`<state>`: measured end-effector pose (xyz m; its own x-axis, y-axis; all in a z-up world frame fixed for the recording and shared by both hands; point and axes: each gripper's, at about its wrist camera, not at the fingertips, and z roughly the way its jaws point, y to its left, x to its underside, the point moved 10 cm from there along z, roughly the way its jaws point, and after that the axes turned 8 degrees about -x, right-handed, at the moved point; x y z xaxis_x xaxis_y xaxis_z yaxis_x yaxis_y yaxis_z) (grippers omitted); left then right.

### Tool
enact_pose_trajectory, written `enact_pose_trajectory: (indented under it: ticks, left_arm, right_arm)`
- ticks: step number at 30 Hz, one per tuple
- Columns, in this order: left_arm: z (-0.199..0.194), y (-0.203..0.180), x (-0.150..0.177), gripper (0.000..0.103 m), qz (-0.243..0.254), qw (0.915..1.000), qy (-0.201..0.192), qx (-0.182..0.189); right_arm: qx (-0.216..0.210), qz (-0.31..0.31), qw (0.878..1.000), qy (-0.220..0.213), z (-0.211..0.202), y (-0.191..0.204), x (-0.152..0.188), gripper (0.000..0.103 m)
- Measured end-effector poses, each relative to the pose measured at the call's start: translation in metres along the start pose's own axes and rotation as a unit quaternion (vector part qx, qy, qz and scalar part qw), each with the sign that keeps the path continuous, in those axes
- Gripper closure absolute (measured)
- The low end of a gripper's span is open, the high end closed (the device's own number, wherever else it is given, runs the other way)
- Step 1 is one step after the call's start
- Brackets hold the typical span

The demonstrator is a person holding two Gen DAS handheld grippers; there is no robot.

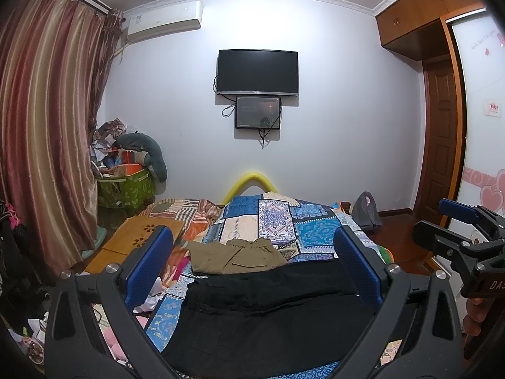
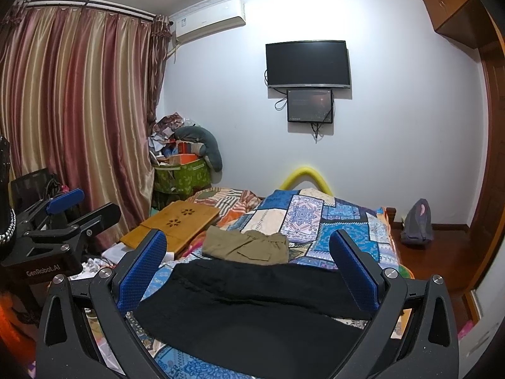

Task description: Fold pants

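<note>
Black pants point(image 1: 265, 312) lie spread across the near end of the bed; they also show in the right wrist view point(image 2: 252, 303). Folded olive-brown pants point(image 1: 235, 255) lie just beyond them, also in the right wrist view point(image 2: 247, 246). My left gripper point(image 1: 252, 252) is open and empty, held above the black pants. My right gripper point(image 2: 249, 252) is open and empty, also above them. The right gripper point(image 1: 467, 230) shows at the right edge of the left wrist view. The left gripper point(image 2: 68, 208) shows at the left of the right wrist view.
The bed has a blue patchwork cover point(image 1: 284, 221). A wooden lap tray point(image 1: 139, 237) lies on the bed's left side. A green bin of clutter point(image 1: 126, 186) and curtains point(image 1: 47, 126) stand left. A grey bag point(image 1: 366, 211) sits on the floor right, near a wardrobe point(image 1: 442, 126).
</note>
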<state>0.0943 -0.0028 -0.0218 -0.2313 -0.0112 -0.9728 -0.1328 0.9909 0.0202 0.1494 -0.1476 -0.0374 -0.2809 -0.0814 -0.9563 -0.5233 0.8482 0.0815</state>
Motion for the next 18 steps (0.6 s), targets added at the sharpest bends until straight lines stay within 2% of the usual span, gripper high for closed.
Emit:
enact_pose_trajectory:
  ticks: [12,18]
  left_arm:
    - [0.007,0.0,0.007,0.0,0.001,1.0,0.005,0.004]
    - [0.03,0.003,0.015,0.0,0.0,0.9998,0.018,0.002]
  right_arm:
    - [0.005,0.004,1.0,0.01,0.008,-0.007,0.002,0.0]
    - [0.028,0.008,0.999,0.033,0.025,-0.031,0.021,0.0]
